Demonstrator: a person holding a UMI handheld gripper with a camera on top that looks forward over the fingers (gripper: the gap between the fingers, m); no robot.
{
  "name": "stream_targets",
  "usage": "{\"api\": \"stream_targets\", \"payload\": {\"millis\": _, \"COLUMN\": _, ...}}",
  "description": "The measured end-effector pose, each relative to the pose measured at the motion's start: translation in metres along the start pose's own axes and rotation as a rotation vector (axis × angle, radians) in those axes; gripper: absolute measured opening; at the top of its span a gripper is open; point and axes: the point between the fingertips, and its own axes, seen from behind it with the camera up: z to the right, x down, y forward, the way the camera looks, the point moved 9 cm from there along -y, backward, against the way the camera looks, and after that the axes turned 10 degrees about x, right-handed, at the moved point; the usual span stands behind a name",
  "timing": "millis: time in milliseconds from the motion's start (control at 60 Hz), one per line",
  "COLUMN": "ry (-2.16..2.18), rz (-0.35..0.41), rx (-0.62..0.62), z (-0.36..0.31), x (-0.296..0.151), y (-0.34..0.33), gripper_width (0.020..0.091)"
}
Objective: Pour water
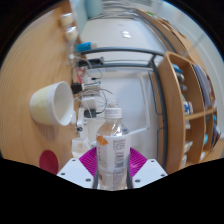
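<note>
My tongs (112, 168) are clamped on a clear water bottle (112, 148) with a white cap, label facing me. A white cup (52, 103) lies tipped on the wooden worktop (25, 80) beyond; shelves (190, 100) stand opposite

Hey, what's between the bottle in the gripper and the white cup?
Nothing. In the gripper view, the bottle is gripped between the pink finger pads, and only bare wooden table separates it from the white cup, which appears tilted.
</note>
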Motion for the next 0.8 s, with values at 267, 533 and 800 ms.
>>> {"api": "stream_targets", "payload": {"millis": 267, "ry": 1.049, "rz": -0.23, "rx": -0.083, "z": 0.001, "x": 0.018, "y": -0.005, "gripper_width": 0.039}}
{"api": "stream_targets", "payload": {"millis": 533, "ry": 1.438, "rz": -0.285, "rx": -0.143, "z": -0.028, "x": 0.047, "y": -0.003, "gripper_width": 0.0391}}
{"api": "stream_targets", "payload": {"millis": 800, "ry": 1.471, "rz": -0.261, "rx": -0.114, "z": -0.046, "x": 0.046, "y": -0.005, "gripper_width": 0.0398}}
